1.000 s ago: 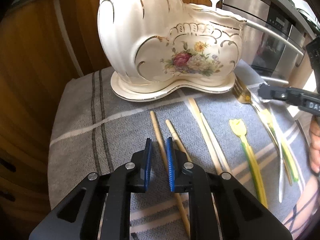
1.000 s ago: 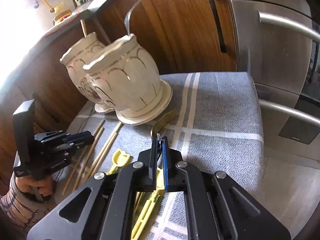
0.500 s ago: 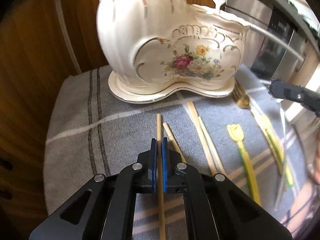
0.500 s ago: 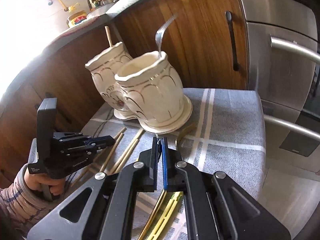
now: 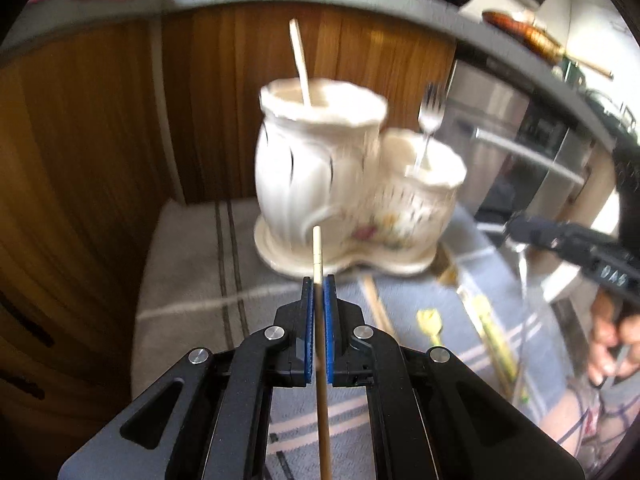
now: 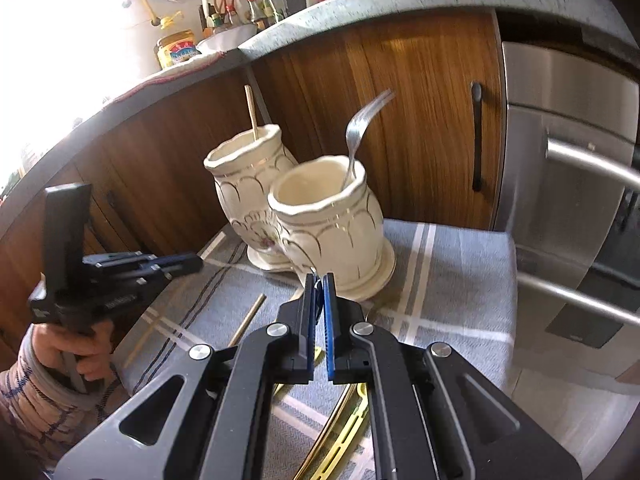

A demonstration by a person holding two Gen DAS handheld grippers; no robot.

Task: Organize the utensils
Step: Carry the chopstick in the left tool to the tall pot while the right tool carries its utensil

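Note:
My left gripper (image 5: 318, 280) is shut on a wooden chopstick (image 5: 319, 340) and holds it raised in front of the white ceramic double holder (image 5: 320, 176). The taller pot (image 6: 248, 176) has one chopstick (image 6: 252, 114) in it; the shorter pot (image 6: 328, 232) has a silver fork (image 6: 360, 128). My right gripper (image 6: 319, 280) is shut on a thin metal utensil whose tip shows between the pads; the left wrist view shows it as a clear-looking handle (image 5: 524, 280) hanging below the right gripper (image 5: 516, 228). Loose chopsticks (image 6: 248, 320), a yellow utensil (image 5: 430, 320) and a gold fork (image 5: 448, 272) lie on the cloth.
The holder stands on a grey striped cloth (image 6: 452, 264) over a small table. Wooden cabinets (image 6: 420, 120) stand behind it and a steel appliance with bar handles (image 6: 572, 160) is to the right. A counter with bottles and jars (image 6: 180, 48) runs above.
My left gripper closed on a chopstick and lifted it off the cloth, pulling back from the holder. My right gripper rose with its utensil and pulled back too.

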